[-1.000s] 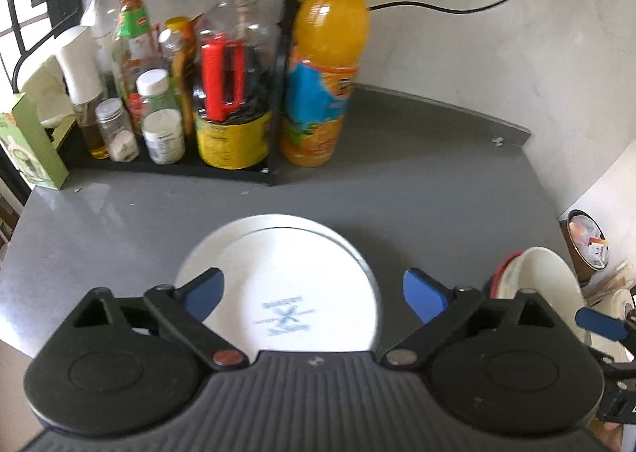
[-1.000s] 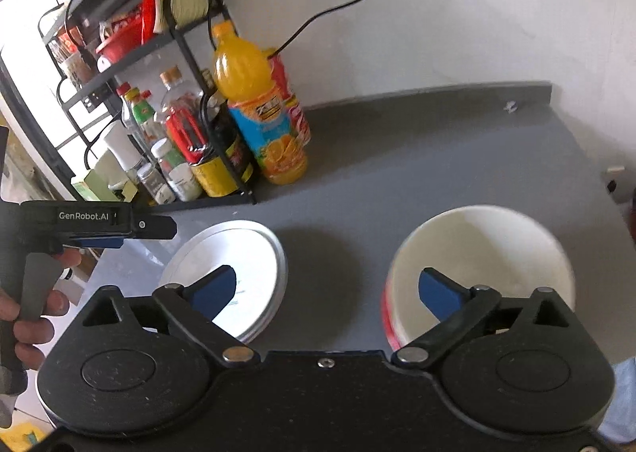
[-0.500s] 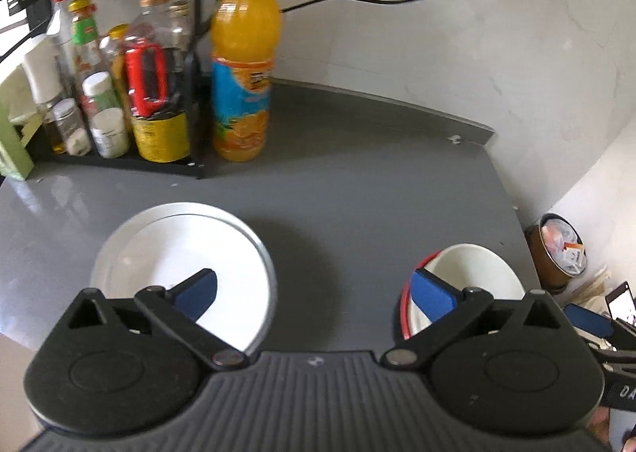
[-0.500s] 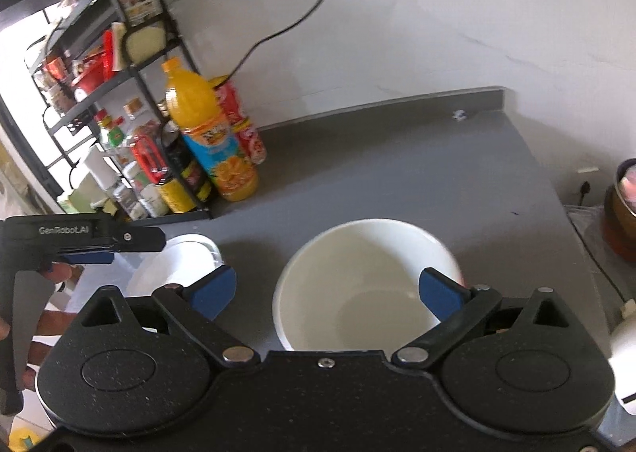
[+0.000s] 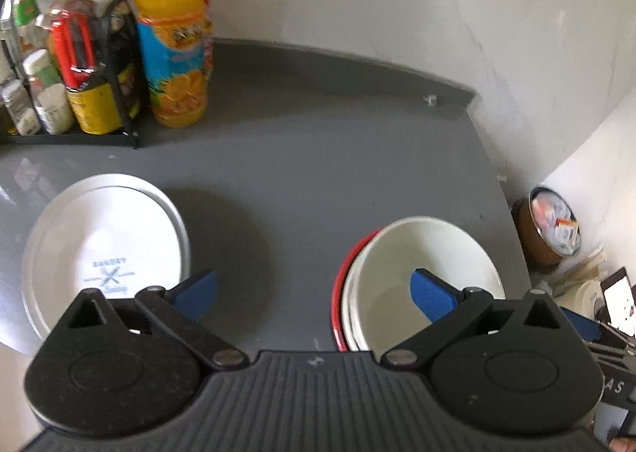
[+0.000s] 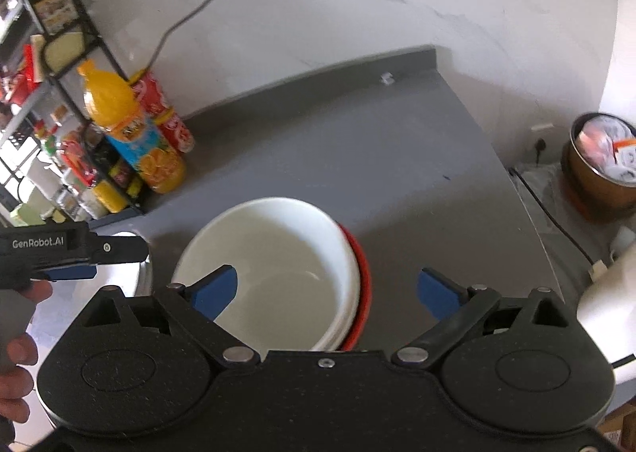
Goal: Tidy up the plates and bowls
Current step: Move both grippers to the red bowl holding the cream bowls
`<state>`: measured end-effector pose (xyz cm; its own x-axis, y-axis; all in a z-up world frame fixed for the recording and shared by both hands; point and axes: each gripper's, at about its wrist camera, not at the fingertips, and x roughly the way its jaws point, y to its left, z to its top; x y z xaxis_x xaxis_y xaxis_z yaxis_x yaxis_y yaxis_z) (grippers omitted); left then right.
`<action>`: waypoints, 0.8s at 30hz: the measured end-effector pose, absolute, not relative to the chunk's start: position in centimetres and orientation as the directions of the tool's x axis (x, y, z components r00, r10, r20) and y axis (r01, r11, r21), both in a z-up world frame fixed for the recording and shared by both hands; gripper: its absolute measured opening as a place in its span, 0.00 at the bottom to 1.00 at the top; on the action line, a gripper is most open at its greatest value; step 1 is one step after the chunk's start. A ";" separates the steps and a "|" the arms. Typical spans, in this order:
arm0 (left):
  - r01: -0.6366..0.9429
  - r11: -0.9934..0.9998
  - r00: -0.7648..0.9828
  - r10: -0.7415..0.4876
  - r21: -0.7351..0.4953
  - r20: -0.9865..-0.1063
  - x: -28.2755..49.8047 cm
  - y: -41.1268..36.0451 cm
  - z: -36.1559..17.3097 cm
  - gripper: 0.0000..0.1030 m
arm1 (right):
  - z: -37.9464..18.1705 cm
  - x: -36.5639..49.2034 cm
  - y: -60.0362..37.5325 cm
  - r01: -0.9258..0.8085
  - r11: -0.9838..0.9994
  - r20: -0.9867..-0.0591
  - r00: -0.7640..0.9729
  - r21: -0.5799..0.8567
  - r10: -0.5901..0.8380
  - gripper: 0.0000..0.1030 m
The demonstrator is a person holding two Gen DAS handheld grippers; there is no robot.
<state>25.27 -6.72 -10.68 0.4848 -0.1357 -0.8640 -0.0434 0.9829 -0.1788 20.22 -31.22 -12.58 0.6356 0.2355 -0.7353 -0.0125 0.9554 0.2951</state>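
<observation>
A white plate (image 5: 103, 249) with a small printed mark lies on the grey counter (image 5: 302, 158) at the near left. A white bowl (image 5: 417, 273) nested in a red-rimmed one (image 5: 344, 273) stands at the near right; the right wrist view shows the same white bowl (image 6: 274, 265) and red rim (image 6: 361, 265). My left gripper (image 5: 314, 291) is open above the bare counter between plate and bowl, holding nothing. My right gripper (image 6: 328, 289) is open too, its left finger over the bowl and its right finger beyond the rim.
A black wire rack (image 5: 71, 66) of bottles and jars stands at the back left, an orange juice bottle (image 5: 173, 35) beside it. The counter ends at the right edge (image 6: 512, 182), with a brown pot (image 6: 600, 166) beyond it. A hand (image 6: 18, 337) holds the left gripper's handle.
Both views have swung right. In the left wrist view the plate slid toward the left edge and the bowl came nearer. In the right wrist view the bowl shifted left under the left finger.
</observation>
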 end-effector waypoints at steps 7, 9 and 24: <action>-0.048 0.989 0.451 -0.101 -0.136 -0.887 26.4 -8.6 -12.8 0.98 | -15.2 21.7 -32.2 0.026 0.939 -0.781 0.564 0.343 0.269 0.78; -0.039 0.991 0.441 -0.100 -0.131 -0.892 26.7 -9.0 -13.5 0.97 | -16.0 22.1 -32.3 0.034 0.930 -0.790 0.540 0.367 0.291 0.71; -0.062 0.984 0.334 -0.136 -0.166 -0.933 27.9 -9.2 -17.8 0.62 | -18.5 23.7 -31.6 0.049 0.925 -0.832 0.457 0.376 0.314 0.53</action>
<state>27.89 -9.24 -17.78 0.3343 -0.1363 -0.9326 -0.0621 0.9842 -0.1661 23.75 -31.64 -18.51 0.4574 0.3138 -0.8321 0.0493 0.9253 0.3760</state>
